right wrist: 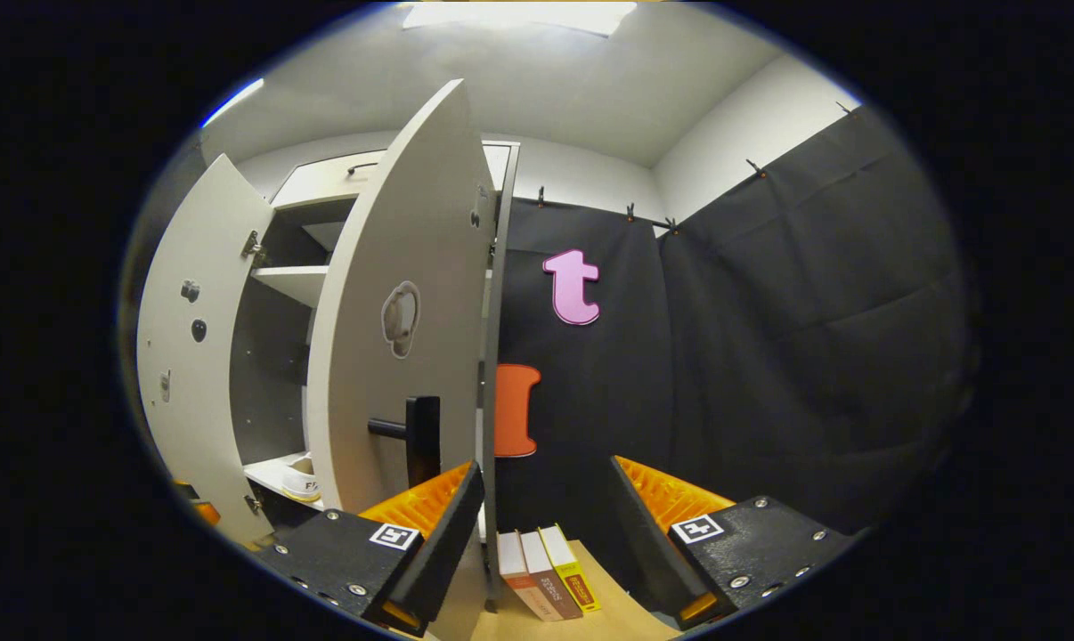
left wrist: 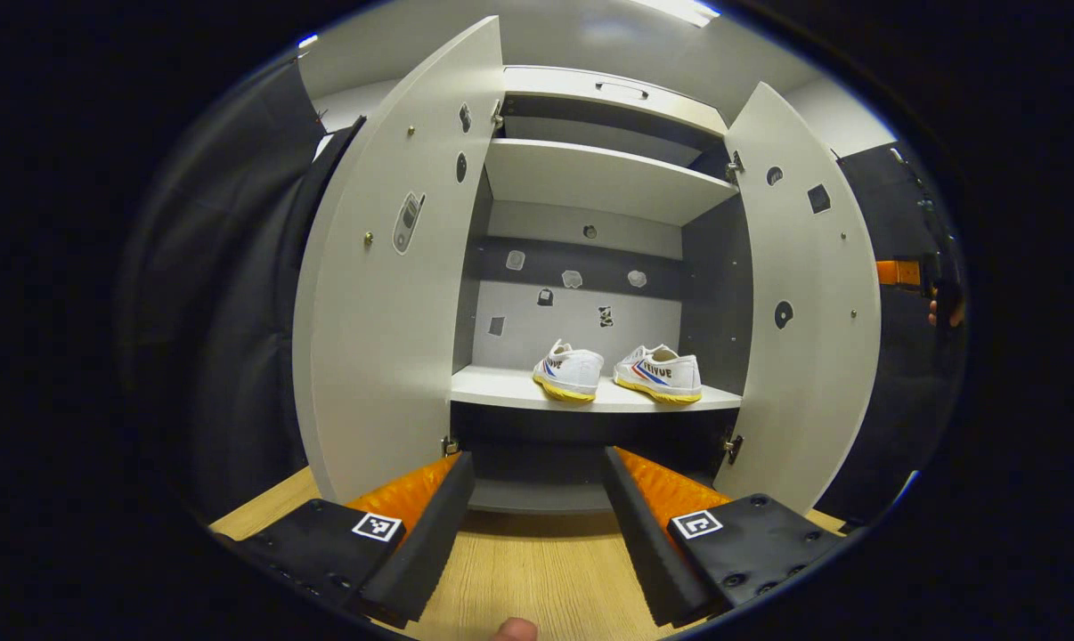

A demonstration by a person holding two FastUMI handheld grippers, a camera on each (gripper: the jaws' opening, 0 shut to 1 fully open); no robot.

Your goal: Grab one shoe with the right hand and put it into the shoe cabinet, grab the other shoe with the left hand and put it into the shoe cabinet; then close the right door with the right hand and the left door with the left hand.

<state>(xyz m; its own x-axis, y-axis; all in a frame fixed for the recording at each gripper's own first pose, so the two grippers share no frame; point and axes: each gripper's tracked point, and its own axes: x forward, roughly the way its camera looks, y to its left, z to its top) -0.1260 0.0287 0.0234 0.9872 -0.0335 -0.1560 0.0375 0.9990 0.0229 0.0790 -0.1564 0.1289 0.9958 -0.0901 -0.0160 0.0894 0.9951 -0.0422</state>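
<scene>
inside open shoe cabinet, two shoes on shelf, both hand-held grippers spread apart

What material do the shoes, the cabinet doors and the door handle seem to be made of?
Shoes: likely white canvas, matte and woven-looking, on glossy yellow soles, probably rubber.
Cabinet doors: seemingly laminated board, with flat, smooth, pale grey faces and thin edges.
Door handle: black, matte bar; metal or plastic, the look leaves it open.
</scene>
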